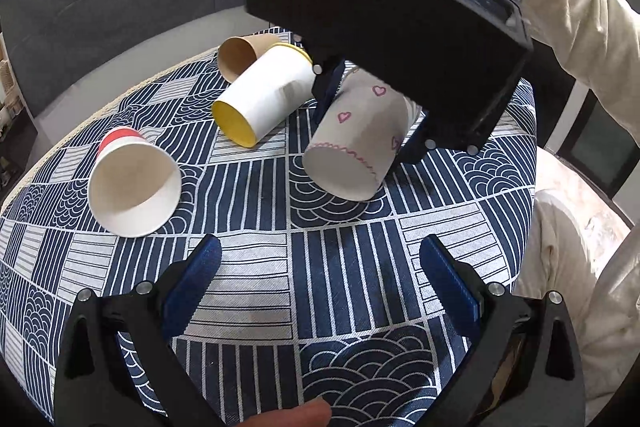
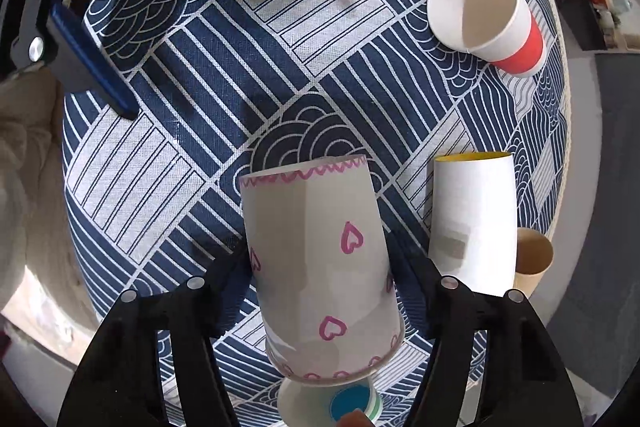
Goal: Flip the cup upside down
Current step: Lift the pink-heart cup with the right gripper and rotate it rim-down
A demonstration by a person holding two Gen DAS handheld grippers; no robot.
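My right gripper [image 1: 366,115] is shut on a white paper cup with pink hearts [image 1: 360,135], holding it tilted above the tablecloth with its open end toward the table. In the right wrist view the heart cup [image 2: 316,263] sits between my fingers, the gripper [image 2: 320,263] closed on its sides. My left gripper [image 1: 320,267] is open and empty above the near side of the table; it also shows in the right wrist view [image 2: 236,31].
A round table has a navy and white patterned cloth [image 1: 340,267]. On it lie a white cup with a red band [image 1: 132,183], a white cup with yellow inside [image 1: 264,99] and a brown cup [image 1: 240,55], all on their sides. A person's sleeve [image 1: 580,27] is at the right.
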